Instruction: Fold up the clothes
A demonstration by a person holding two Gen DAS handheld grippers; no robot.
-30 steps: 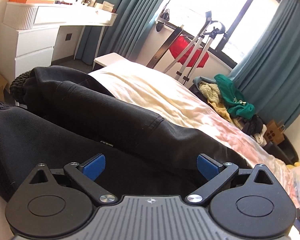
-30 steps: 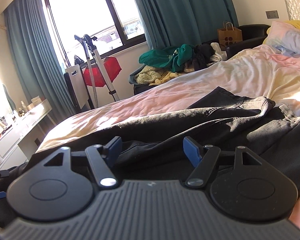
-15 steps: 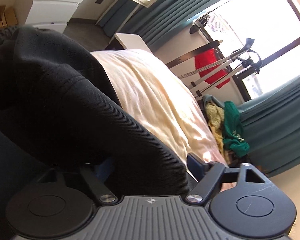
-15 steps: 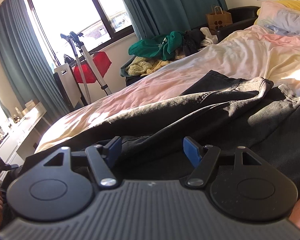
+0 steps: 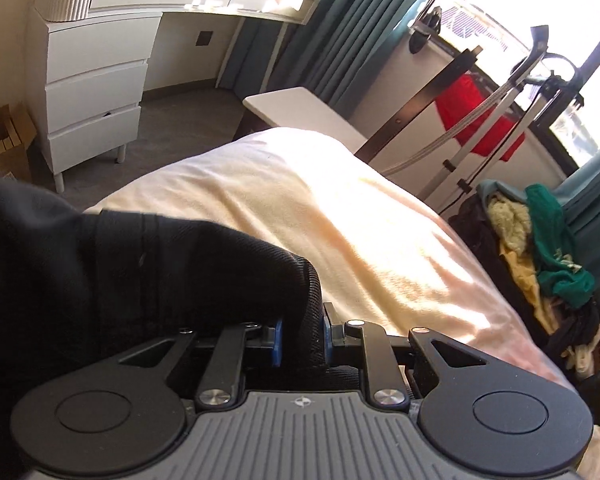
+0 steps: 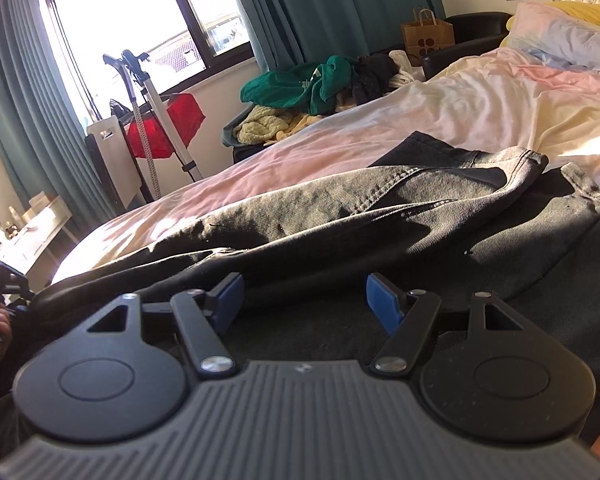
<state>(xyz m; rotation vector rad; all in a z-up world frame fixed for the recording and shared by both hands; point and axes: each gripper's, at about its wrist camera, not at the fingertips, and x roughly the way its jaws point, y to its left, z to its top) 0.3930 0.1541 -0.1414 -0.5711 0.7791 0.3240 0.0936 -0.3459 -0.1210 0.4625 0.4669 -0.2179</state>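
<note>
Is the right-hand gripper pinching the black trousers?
No, the right gripper is open, its blue pads apart above the trousers.

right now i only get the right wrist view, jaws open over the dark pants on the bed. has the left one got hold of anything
Observer: Yes. The left gripper is shut on a thick fold of the pants, with cloth pinched between both blue pads.
Operator: is that fold lying flat or bunched
Observer: Bunched. It humps up above the left gripper and hides the bed beneath it.
Operator: anything past that end of the bed
Observer: A white set of drawers stands on the floor beyond the bed's corner.
</note>
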